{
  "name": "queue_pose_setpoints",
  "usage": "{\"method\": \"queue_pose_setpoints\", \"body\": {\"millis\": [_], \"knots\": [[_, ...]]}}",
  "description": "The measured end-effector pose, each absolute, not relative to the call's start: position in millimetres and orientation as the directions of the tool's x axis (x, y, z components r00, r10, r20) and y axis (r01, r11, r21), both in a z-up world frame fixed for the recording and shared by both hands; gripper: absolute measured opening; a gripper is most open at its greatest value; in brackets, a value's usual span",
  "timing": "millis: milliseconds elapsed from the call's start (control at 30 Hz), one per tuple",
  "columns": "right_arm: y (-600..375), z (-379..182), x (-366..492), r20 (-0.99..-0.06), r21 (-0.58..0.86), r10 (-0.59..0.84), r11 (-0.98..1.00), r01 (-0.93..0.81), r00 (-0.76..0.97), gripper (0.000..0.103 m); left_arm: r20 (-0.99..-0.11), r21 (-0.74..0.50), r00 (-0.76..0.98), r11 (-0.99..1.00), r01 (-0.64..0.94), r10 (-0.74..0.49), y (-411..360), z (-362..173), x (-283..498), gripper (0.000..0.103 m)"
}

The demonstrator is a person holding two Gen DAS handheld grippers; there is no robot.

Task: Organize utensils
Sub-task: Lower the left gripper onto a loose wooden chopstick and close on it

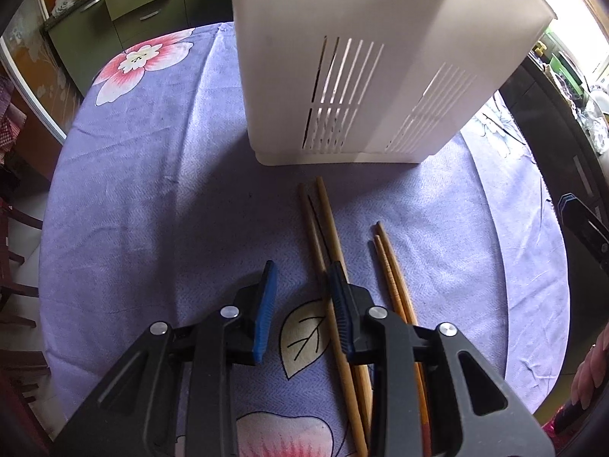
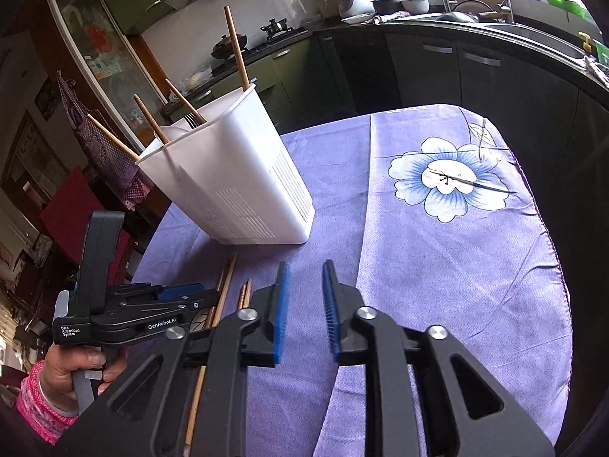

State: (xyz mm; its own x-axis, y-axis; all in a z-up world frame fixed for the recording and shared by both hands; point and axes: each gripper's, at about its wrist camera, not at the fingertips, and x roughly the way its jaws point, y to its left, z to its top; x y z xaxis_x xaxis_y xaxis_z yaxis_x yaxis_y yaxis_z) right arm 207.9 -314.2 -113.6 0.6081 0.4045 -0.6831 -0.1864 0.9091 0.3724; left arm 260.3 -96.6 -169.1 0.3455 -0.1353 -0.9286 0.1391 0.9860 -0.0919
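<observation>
A white slotted utensil holder [image 1: 361,76] stands on the purple flowered cloth [image 1: 152,190]. In the right wrist view the holder [image 2: 236,182] has several chopsticks and a fork standing in it. Two pairs of chopsticks lie on the cloth in front of it, a light pair [image 1: 323,236] and a darker pair [image 1: 388,262]. My left gripper [image 1: 303,270] hovers open over the light pair, with one stick lying in the gap close to the right pad and not pinched. My right gripper [image 2: 306,270] is open over bare cloth, to the right of the chopsticks [image 2: 224,278], with nothing between its fingers.
A hand in a pink sleeve [image 2: 45,400] holds the left gripper [image 2: 205,299]. The round table's edge [image 2: 548,243] curves away on the right. A dark kitchen counter [image 2: 456,38] with sink and pots runs behind, green cabinets [image 1: 125,11] stand further back, and chairs [image 1: 15,266] stand at the left.
</observation>
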Motion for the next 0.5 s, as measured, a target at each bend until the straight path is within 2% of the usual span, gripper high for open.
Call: {"method": "queue_pose_setpoints", "body": {"millis": [167, 200, 233, 267, 300, 433, 500], "knots": [[-308.4, -114.6, 205.4, -0.684, 0.376, 0.415, 0.905, -0.198, 0.599, 0.027, -0.931, -0.056, 0.35, 0.989, 0.139, -0.102, -102.4, -169.0, 261.3, 0.025], [-307.6, -114.8, 205.1, -0.684, 0.377, 0.417, 0.905, -0.2, 0.598, 0.027, -0.93, -0.04, 0.356, 0.989, 0.142, -0.088, -106.1, -169.7, 261.4, 0.022], [-306.2, -115.4, 204.9, -0.684, 0.379, 0.42, 0.903, -0.202, 0.596, 0.027, -0.929, -0.029, 0.361, 0.989, 0.144, -0.08, -108.0, -170.0, 262.0, 0.013], [-305.6, -115.9, 204.9, -0.685, 0.378, 0.42, 0.903, -0.203, 0.595, 0.027, -0.928, -0.024, 0.365, 0.989, 0.145, -0.076, -108.9, -170.0, 262.1, 0.008], [-304.2, -116.6, 204.5, -0.686, 0.377, 0.422, 0.903, -0.205, 0.592, 0.031, -0.927, -0.032, 0.365, 0.989, 0.147, -0.084, -110.0, -170.1, 262.5, 0.007], [-296.5, -121.1, 204.5, -0.709, 0.345, 0.406, 0.913, -0.219, 0.576, 0.031, -0.928, -0.049, 0.358, 0.988, 0.148, -0.099, -100.9, -168.4, 263.4, 0.005], [-289.7, -124.9, 205.3, -0.727, 0.311, 0.386, 0.923, -0.228, 0.568, 0.036, -0.921, -0.053, 0.377, 0.99, 0.129, -0.099, -90.7, -163.6, 262.7, 0.005]]}}
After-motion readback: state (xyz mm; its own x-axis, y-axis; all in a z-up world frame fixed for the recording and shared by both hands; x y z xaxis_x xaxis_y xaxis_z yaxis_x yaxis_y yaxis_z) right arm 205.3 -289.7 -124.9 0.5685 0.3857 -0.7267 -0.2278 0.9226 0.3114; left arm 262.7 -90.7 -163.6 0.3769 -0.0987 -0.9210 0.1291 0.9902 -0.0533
